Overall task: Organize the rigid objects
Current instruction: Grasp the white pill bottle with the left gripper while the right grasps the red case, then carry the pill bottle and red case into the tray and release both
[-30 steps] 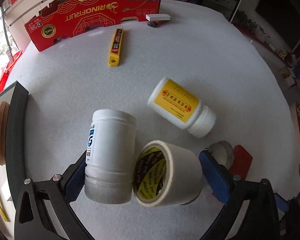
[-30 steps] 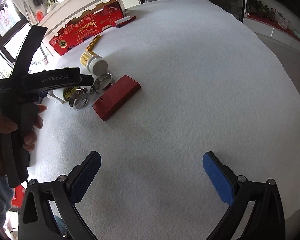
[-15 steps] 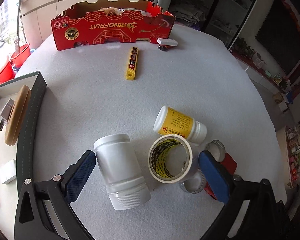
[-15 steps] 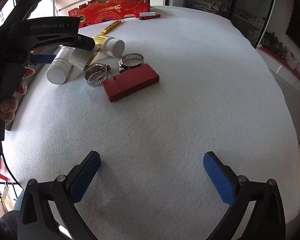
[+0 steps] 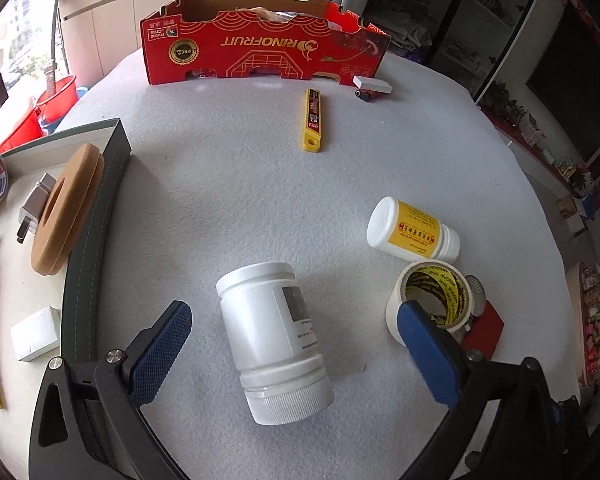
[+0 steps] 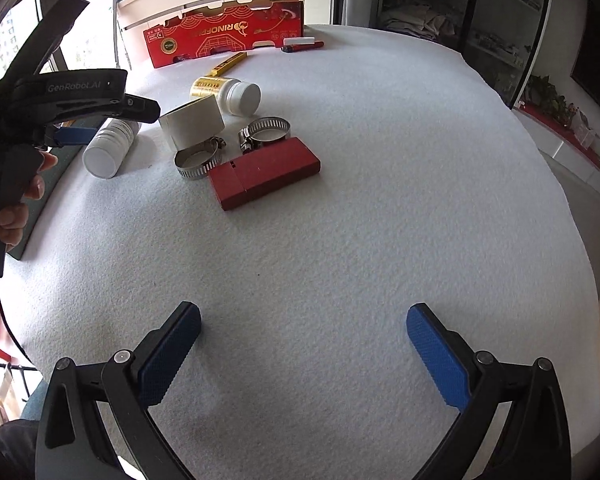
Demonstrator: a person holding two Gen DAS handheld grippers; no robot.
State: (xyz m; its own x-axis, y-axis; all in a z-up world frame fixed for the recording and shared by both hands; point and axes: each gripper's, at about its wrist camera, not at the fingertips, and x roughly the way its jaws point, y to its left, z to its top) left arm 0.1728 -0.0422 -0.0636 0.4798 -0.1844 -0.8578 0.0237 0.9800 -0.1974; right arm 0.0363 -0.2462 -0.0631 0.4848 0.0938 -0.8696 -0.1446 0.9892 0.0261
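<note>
Our left hand-held gripper (image 5: 294,354) is spread wide around the white jar (image 5: 274,338), touching neither side. The jar lies on its side near the table's (image 5: 228,200) left edge, beside the tray (image 5: 96,240), cap toward us. We judge it rigid, light and smooth, so it may roll or slip; we would pinch across the plain body, above the ribbed cap. Our right hand-held gripper (image 6: 304,354) hangs spread and empty over bare table, well apart from the jar.
</note>
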